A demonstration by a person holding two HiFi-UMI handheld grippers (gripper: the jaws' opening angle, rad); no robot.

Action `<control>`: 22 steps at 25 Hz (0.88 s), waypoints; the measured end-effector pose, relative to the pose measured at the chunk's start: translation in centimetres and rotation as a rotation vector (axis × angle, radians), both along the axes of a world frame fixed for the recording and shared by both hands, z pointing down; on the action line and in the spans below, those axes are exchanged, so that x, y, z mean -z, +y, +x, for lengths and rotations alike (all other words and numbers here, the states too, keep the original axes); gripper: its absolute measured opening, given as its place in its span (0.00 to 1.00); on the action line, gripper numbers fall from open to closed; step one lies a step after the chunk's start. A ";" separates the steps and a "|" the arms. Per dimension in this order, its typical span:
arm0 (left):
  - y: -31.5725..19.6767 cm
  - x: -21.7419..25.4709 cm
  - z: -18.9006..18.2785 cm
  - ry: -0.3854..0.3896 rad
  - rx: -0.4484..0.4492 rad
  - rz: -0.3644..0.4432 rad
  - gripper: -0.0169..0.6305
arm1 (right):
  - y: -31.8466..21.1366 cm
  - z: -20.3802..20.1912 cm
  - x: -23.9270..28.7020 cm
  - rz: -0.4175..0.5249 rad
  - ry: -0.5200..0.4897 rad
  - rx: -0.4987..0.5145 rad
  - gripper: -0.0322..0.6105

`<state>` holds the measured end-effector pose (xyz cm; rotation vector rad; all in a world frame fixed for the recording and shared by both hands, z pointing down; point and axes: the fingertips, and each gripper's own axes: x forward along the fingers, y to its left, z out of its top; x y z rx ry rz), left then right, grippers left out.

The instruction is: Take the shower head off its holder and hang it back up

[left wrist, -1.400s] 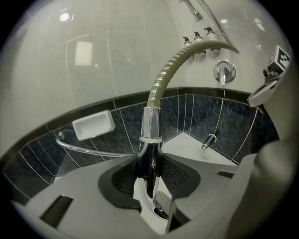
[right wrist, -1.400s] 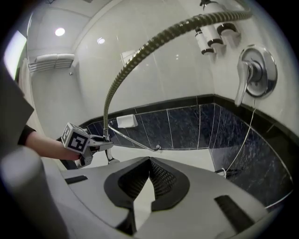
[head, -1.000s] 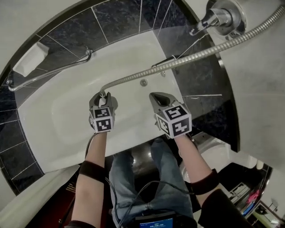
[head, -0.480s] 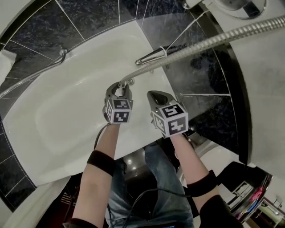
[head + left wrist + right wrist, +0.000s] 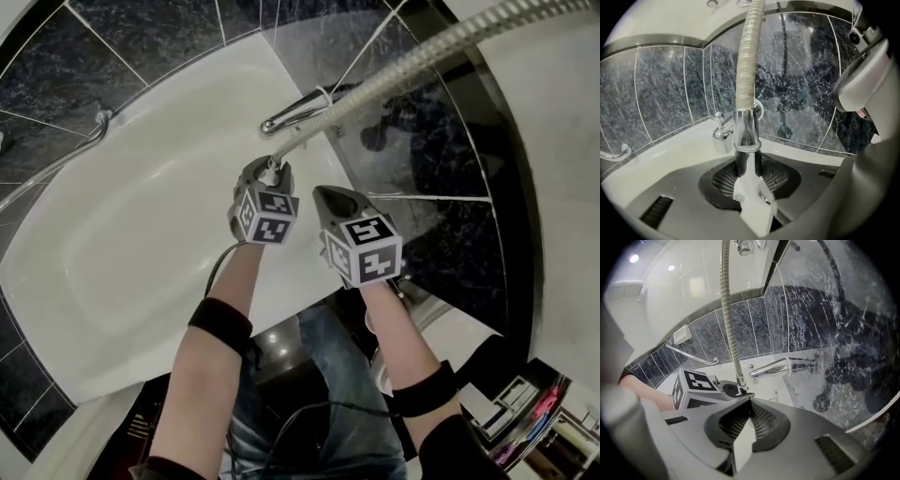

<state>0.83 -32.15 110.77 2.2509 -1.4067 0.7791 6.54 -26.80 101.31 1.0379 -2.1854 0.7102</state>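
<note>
A ribbed metal shower hose (image 5: 403, 66) runs down from the upper right to my left gripper (image 5: 265, 173), which hangs over the white bathtub (image 5: 141, 225) just below the chrome tub spout (image 5: 295, 112). In the left gripper view the hose's chrome end sleeve (image 5: 746, 129) stands upright between the pads of my left gripper (image 5: 747, 164), which is shut on the shower head's handle end. The head itself is hidden under the gripper. My right gripper (image 5: 330, 195) hovers beside it to the right, shut with nothing in it (image 5: 749, 405).
A chrome grab rail (image 5: 56, 159) crosses the dark marbled tiles at the tub's far left. A glass screen (image 5: 422, 159) stands on the tub's right rim beside the spout (image 5: 771, 369). The person's legs and a cable fill the bottom of the head view.
My left gripper has carried the hose end rightward and lower, from mid-tub to just under the spout. The right gripper has sunk a little. The wall fittings have left the head view.
</note>
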 end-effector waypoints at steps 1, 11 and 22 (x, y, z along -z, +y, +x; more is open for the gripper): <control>-0.3 0.0 0.5 0.002 -0.007 0.003 0.22 | -0.1 0.4 -0.1 0.000 0.000 -0.006 0.09; -1.7 -0.5 2.8 -0.011 -0.040 -0.007 0.27 | -0.7 2.5 -0.2 -0.003 -0.003 -0.040 0.09; -0.4 0.7 2.0 -0.039 -0.042 -0.035 0.50 | -0.1 3.2 0.8 -0.019 -0.008 -0.060 0.09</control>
